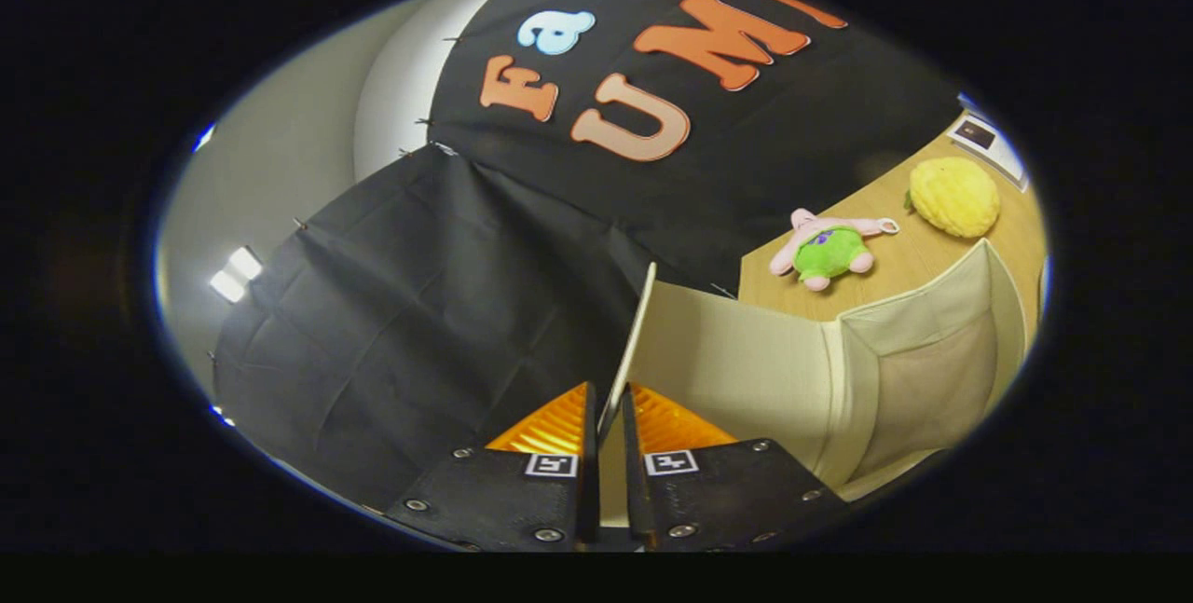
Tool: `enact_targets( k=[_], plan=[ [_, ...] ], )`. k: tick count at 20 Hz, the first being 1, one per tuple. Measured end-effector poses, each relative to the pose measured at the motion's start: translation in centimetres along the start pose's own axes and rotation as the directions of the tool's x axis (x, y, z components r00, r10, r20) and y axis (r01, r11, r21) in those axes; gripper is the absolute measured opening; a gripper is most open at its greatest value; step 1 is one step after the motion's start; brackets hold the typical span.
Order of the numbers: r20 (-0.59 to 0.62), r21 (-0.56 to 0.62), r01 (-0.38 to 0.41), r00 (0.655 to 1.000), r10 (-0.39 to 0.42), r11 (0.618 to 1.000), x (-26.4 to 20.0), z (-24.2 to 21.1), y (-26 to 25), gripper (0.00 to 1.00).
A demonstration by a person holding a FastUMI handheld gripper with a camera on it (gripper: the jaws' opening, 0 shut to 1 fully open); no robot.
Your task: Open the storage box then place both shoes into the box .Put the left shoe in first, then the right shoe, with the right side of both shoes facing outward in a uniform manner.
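Here the hand-held gripper (608, 421) pinched the thin cream lid (632, 342) of the storage box (895, 370) between both orange fingers (550, 424), the lid standing up edge-on. The box's open inside lay just beyond. On the wooden surface (895, 253) behind it sat a pink-and-green plush toy (825, 249) and a yellow plush (954, 197).

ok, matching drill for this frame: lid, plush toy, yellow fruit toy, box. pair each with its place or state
Things:
1. lid
2. pink-and-green plush toy
3. yellow fruit toy
4. storage box

Place or state:
A. farthest out on the wooden table, beyond the plush
B. open, cream fabric inside showing
C. on the table just behind the box
D. thin edge pinched between the gripper fingers, raised upright

Pairs: 1-D, 2-C, 3-A, 4-B
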State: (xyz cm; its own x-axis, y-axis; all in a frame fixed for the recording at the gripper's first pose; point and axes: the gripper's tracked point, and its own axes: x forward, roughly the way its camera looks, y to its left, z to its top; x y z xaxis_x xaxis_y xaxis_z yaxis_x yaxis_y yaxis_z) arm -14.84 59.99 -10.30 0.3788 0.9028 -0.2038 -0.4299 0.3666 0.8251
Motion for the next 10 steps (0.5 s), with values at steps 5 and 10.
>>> enact_targets(
  k=[5, 10],
  plan=[
    [0.025, -0.029, 0.06, 0.998, -0.06, 0.998, 0.3, 0.4, -1.3, 0.96],
    [0.089, -0.129, 0.18, 0.982, -0.169, 0.975, -2.0, 2.4, -4.7, 0.98]
  ],
)
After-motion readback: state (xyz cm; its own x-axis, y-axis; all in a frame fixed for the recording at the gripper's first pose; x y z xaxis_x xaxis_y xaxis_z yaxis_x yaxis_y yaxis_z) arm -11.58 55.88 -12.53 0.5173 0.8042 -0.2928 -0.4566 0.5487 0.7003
